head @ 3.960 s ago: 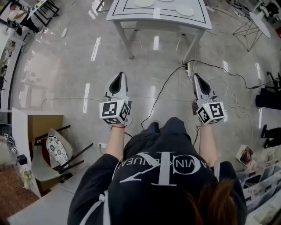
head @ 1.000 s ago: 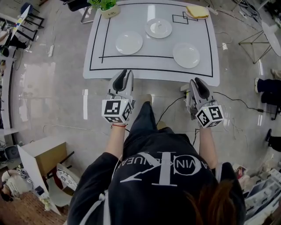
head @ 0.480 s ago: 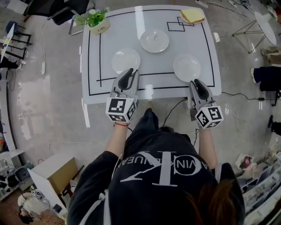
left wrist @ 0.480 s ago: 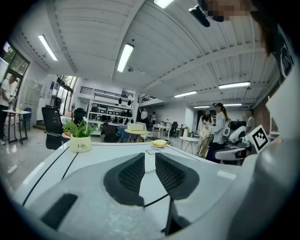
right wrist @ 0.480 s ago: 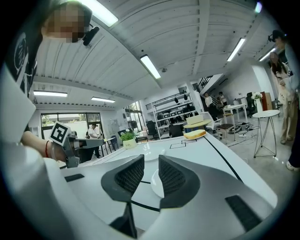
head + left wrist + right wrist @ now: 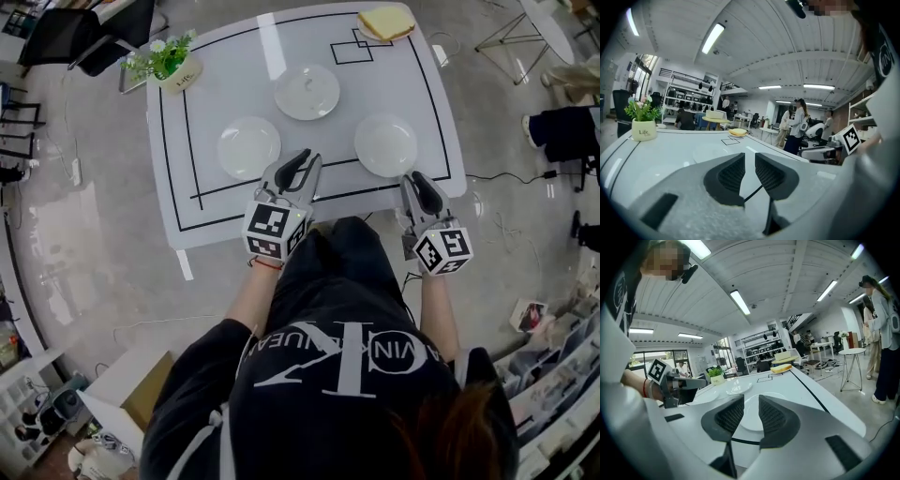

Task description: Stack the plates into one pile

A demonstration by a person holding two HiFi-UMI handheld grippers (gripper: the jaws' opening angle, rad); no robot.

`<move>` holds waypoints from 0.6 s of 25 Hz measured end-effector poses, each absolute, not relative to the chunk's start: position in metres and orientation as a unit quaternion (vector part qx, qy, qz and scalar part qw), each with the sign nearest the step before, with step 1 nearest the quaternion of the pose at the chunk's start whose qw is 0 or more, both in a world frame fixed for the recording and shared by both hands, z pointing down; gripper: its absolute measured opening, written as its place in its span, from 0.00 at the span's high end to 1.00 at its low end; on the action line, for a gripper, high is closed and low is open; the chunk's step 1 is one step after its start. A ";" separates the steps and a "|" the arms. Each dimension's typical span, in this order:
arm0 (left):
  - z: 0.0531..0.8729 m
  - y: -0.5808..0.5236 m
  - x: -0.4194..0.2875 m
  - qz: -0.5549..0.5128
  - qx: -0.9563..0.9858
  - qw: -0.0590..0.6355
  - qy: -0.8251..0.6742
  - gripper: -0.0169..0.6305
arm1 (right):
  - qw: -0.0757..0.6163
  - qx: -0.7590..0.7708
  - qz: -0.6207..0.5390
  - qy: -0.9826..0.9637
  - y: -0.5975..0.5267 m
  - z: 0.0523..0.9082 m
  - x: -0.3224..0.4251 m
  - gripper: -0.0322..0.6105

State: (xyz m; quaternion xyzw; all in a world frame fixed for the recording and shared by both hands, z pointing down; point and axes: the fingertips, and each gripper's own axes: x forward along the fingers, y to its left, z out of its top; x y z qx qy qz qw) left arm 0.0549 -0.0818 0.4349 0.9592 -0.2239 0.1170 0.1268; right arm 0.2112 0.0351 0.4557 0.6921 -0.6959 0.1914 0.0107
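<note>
We hold the left gripper (image 6: 305, 159) and right gripper (image 6: 418, 180) at the worktop's (image 6: 234, 56) near edge, jaws narrowly apart, gripping nothing. Three empty plates lie apart there: left plate (image 6: 248, 147), middle plate (image 6: 307, 91), right plate (image 6: 385, 145).

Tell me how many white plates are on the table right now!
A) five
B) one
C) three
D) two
C: three white plates lie apart on the table, none stacked: the left plate, the far plate and the right plate.
</note>
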 end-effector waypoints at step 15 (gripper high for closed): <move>0.485 -0.092 0.142 0.180 0.930 0.254 -0.196 0.80 | 0.096 0.649 0.269 -0.705 -0.017 0.499 0.277 0.80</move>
